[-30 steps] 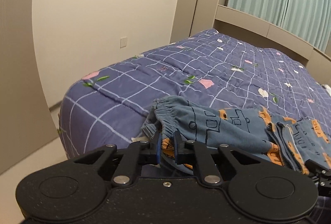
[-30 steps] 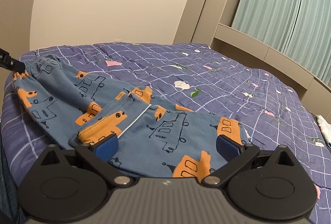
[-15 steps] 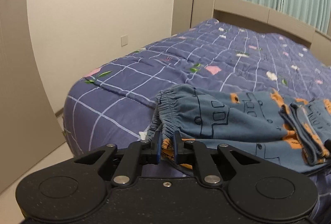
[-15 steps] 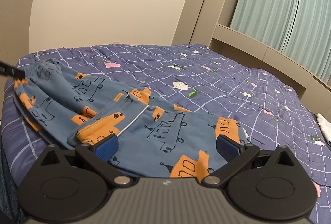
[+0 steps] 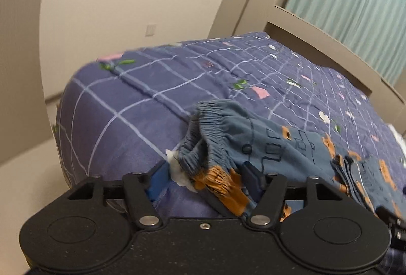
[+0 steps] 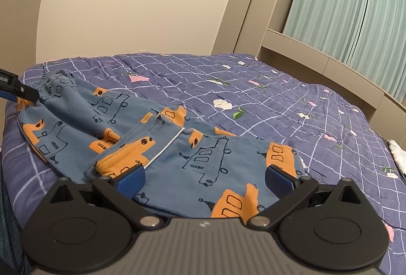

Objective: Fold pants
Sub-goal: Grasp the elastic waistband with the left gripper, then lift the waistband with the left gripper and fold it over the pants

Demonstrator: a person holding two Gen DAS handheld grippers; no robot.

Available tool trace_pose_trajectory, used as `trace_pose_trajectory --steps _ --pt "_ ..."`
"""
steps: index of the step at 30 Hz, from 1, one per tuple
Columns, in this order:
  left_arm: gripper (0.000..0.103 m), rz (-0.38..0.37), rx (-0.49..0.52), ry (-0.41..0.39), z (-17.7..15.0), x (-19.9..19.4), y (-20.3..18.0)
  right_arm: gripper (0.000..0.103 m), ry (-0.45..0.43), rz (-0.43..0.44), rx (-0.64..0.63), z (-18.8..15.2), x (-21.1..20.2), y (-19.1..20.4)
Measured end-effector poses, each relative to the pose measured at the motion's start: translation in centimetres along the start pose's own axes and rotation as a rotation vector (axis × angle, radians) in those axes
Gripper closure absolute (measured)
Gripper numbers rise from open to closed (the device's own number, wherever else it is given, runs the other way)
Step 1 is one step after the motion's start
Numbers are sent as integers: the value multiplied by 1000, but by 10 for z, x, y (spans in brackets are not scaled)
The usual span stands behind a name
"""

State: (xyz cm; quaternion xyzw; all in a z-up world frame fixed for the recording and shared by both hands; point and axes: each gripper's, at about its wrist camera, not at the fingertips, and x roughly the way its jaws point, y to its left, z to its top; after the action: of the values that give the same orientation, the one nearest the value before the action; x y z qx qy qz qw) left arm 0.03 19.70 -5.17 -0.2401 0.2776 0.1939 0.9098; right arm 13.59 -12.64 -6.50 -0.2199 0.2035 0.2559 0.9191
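Observation:
Blue pants with orange vehicle prints (image 6: 203, 158) lie on the purple checked bed (image 6: 253, 97), legs folded back over the body. The gathered waistband (image 5: 218, 122) is at the bed's left end. My left gripper (image 5: 205, 173) is open, its jaws on either side of the waistband with a white label between them; it also shows in the right wrist view (image 6: 15, 89) at the left edge. My right gripper (image 6: 205, 178) is open and empty, low over the folded legs near the front edge.
The bed's corner drops off to the floor (image 5: 30, 168) on the left. A beige wall with an outlet (image 5: 151, 30), a wardrobe (image 6: 243, 8) and green curtains (image 6: 355, 8) stand behind. A white cloth (image 6: 398, 155) lies at the far right of the bed.
My left gripper has opened and let go of the waistband, which now rests on the bed. The left view has tilted. The right gripper has stayed open and barely moved.

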Motion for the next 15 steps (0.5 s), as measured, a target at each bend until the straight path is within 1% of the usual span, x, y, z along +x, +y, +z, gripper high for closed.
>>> trace_pose_trajectory --steps 1,2,3,4,6,9,12,15 --pt "50 -3 -20 1 1 1 2 0 0 -1 2 0 0 0" --pt "63 -12 -36 0 2 1 3 0 0 -3 5 0 -1 -1" --pt "80 -12 -44 -9 3 -1 3 0 -1 -3 9 0 -1 -2" --pt "80 -14 -43 -10 4 -2 2 0 0 -4 12 0 0 -2" --pt "86 -16 -49 -23 7 -6 -1 0 1 -4 11 0 0 -2" --pt "88 -40 -58 -58 13 -17 -9 0 7 -3 1 0 1 0" --pt "88 -103 -39 -111 23 -35 -23 0 27 -3 -10 -1 4 1" --pt "88 -181 20 -149 35 -49 -43 0 20 0 -1 -1 3 -1"
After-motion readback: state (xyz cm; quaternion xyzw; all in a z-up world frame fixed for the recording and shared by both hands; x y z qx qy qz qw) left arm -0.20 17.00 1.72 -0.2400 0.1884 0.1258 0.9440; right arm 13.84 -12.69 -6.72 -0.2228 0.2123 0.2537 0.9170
